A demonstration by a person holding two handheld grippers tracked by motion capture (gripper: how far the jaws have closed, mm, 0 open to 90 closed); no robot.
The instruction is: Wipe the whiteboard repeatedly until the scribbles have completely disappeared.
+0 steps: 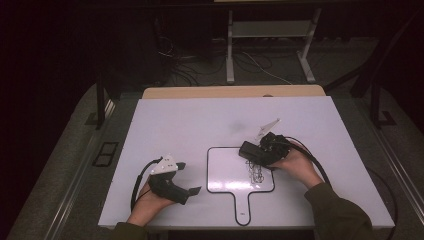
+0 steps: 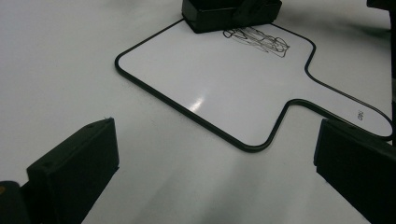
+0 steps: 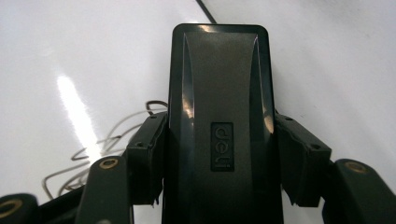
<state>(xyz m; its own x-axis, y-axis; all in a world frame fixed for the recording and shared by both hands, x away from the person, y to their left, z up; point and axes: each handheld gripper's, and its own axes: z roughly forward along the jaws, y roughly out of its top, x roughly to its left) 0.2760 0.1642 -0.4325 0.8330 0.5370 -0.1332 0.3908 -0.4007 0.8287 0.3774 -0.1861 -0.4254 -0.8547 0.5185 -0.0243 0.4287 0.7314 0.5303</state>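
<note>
Both tongs are over the white counter (image 1: 175, 120): the right tongs (image 1: 252, 152) are clamped on a black eraser (image 1: 250, 151), and the left tongs (image 1: 187, 177) stand wide apart with nothing between them. That counter is the largest thing in the high view, a pale sheet with a strip of bare wood at its far edge. On its near middle lies a small paddle-shaped whiteboard (image 1: 225, 175) with a thin black border, its short handle pointing toward the person. The right hand (image 1: 295, 162) holds its tongs over the board's far right corner, and the eraser rests there on the board's surface, just beside a patch of black scribble (image 1: 256, 172). In the right gripper view the eraser (image 3: 219, 126) runs lengthwise up between the two black jaws, which press on its long sides, with a brand mark moulded into its top and scribble lines (image 3: 93, 149) showing to its left. The left hand (image 1: 150, 197) rests off the board's left side; in the left gripper view the whiteboard (image 2: 224, 88) lies ahead, apart from the spread jaws, with the eraser (image 2: 219, 14) and scribble (image 2: 259, 39) at its far end.
</note>
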